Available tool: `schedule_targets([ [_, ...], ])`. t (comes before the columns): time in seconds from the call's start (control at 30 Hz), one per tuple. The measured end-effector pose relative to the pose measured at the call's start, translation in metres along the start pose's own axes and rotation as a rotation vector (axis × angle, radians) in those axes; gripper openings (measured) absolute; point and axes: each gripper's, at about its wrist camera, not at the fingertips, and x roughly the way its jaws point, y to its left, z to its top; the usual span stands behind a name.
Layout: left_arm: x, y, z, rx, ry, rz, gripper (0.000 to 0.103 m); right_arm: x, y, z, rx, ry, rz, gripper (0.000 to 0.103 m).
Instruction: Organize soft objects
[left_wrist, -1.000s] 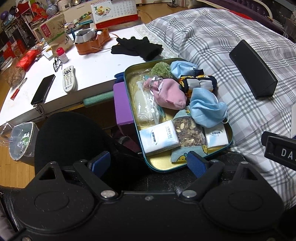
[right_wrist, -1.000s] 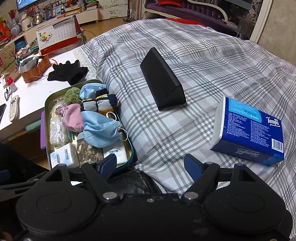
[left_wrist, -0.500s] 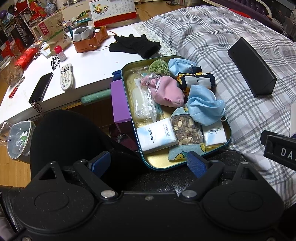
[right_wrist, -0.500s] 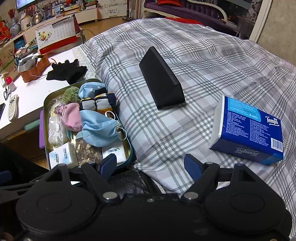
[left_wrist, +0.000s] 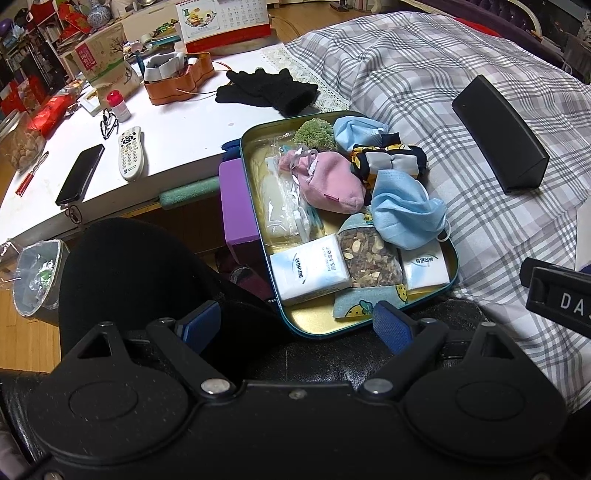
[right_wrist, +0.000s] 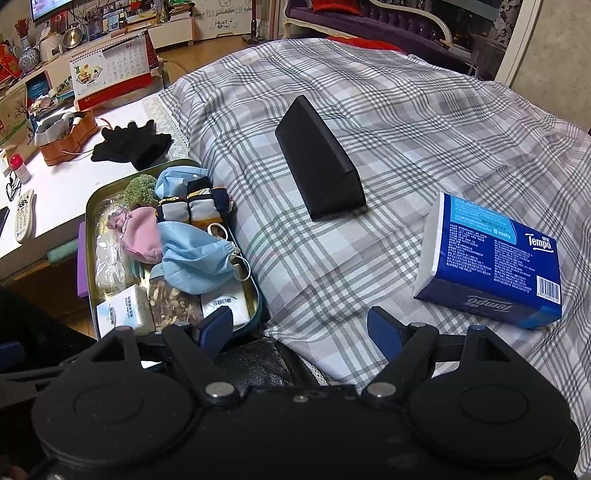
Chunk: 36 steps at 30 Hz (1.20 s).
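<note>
A teal-rimmed metal tray (left_wrist: 246, 173) (right_wrist: 88, 206) lies at the bed's edge, packed with soft things: a blue face mask (left_wrist: 404, 216) (right_wrist: 195, 254), a pink pouch (left_wrist: 328, 182) (right_wrist: 142, 236), rolled socks (left_wrist: 384, 160), a green tuft (left_wrist: 312, 129), tissue packets (left_wrist: 308, 271) and a bag of nuts (left_wrist: 369, 260). My left gripper (left_wrist: 295, 323) hangs open just short of the tray's near end, nothing between its fingers. My right gripper (right_wrist: 301, 328) stands open over the plaid bedspread, to the right of the tray, also empty.
A black wedge-shaped case (right_wrist: 319, 158) and a blue Tempo tissue pack (right_wrist: 491, 266) lie on the plaid bedspread (right_wrist: 406, 122). The white desk (left_wrist: 177, 122) holds black gloves (left_wrist: 269, 90), a remote (left_wrist: 131, 153), a phone (left_wrist: 79, 173) and clutter. A bin (left_wrist: 37, 280) stands on the floor.
</note>
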Motion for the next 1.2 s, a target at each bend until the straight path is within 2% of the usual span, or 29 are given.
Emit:
schedule_targets([
  [1.2, -0.0027, -0.0022, 0.0015, 0.009, -0.005, 0.003, 0.087, -0.0026, 0.0006, 0.0011, -0.004, -0.009, -0.005, 0.079],
])
